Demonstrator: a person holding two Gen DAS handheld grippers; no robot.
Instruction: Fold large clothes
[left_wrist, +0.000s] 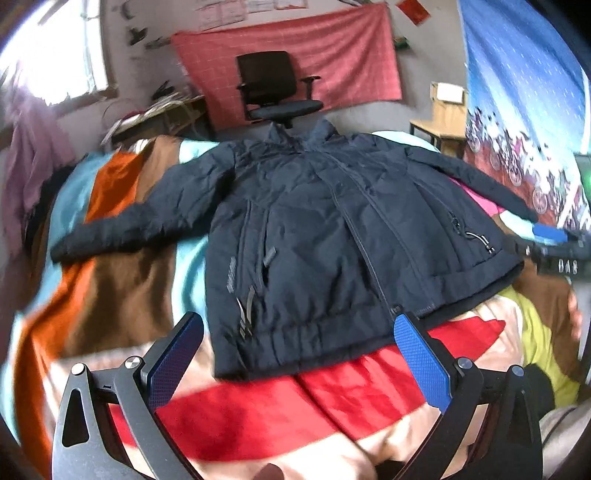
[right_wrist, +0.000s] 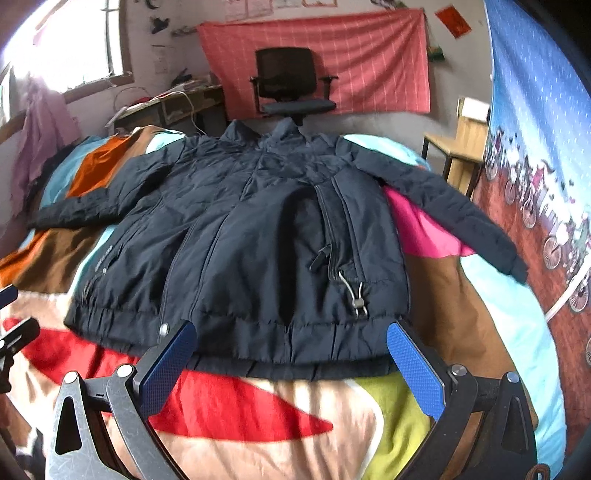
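A dark navy jacket (left_wrist: 314, 229) lies flat and front up on a colourful bedspread, zipped, collar far, both sleeves spread out to the sides. It also shows in the right wrist view (right_wrist: 258, 240). My left gripper (left_wrist: 299, 332) is open and empty, hovering just before the jacket's near hem on its left half. My right gripper (right_wrist: 291, 343) is open and empty, just before the hem on its right half, below the drawcord toggle (right_wrist: 356, 295). The right gripper also shows at the far right of the left wrist view (left_wrist: 550, 236).
The bedspread (left_wrist: 258, 413) has red, brown, orange, cyan and yellow patches. A black office chair (left_wrist: 277, 88) stands beyond the bed against a red wall cloth. A wooden chair (left_wrist: 443, 122) is at the far right, a cluttered desk (right_wrist: 173, 103) at the far left.
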